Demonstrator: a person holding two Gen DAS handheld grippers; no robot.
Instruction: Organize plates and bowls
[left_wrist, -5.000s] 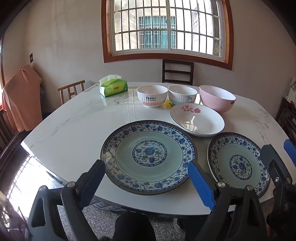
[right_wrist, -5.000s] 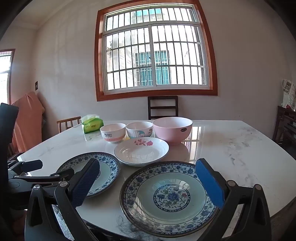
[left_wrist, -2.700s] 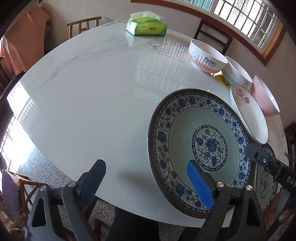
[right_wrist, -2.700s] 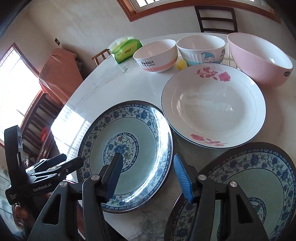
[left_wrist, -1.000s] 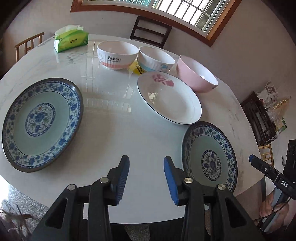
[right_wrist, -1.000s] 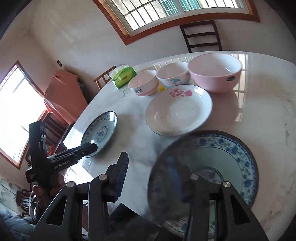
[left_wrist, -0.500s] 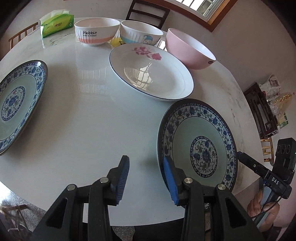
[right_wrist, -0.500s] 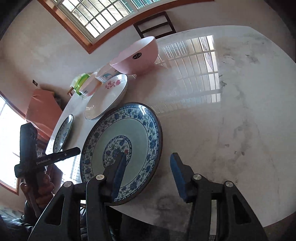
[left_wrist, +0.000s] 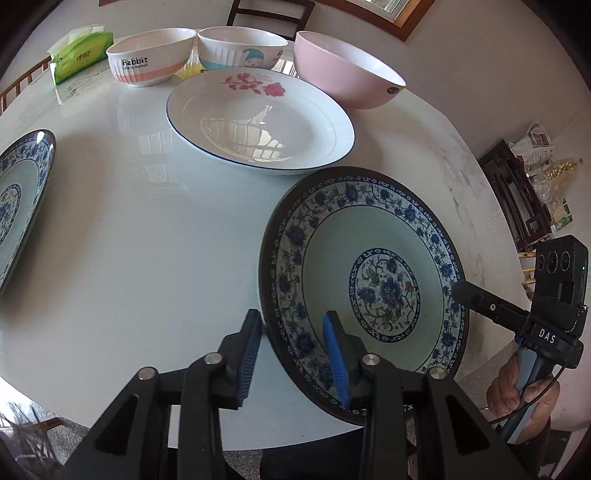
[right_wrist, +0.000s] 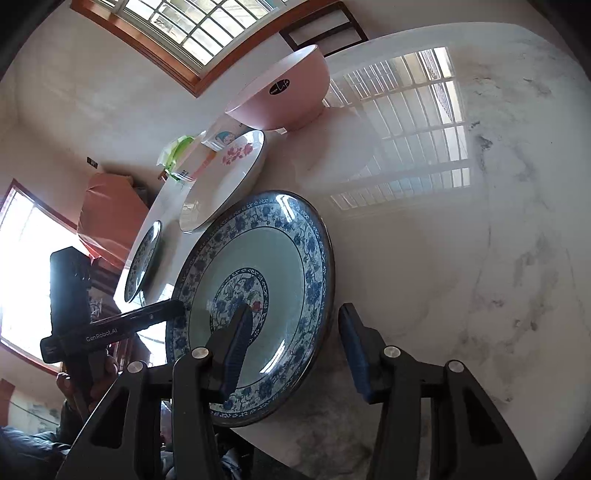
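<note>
White marble table (left_wrist: 129, 240) fills most of both views, with a barred window (right_wrist: 177, 29) and a dark wooden chair (left_wrist: 266, 14) seen at the far side. A row of dishes is lined up along the far edge: a green tissue pack (left_wrist: 79, 51) at far left, then a "Rabbit" bowl (left_wrist: 149, 62), a cartoon bowl (left_wrist: 242, 50) just beside it, and a pink bowl (left_wrist: 347, 79) at the right. A white plate with a rose print (left_wrist: 258, 122) is set just in front of those bowls. One blue floral plate (left_wrist: 22, 192) is cut off at the left edge of the left wrist view, well apart from everything else.

The small blue floral plate (left_wrist: 369, 288) sits at the near right of the table, close to the edge. Its near-left rim is straddled by the left gripper (left_wrist: 291, 347): one blue pad is outside the rim, the other is over the plate's inside, and a gap is visible, so nothing is clamped yet. Same deal from the other side, pretty much: the right gripper (right_wrist: 295, 343) is spread wide across the opposite rim, one finger over the plate's face and one out over bare marble, not squeezed on it.
</note>
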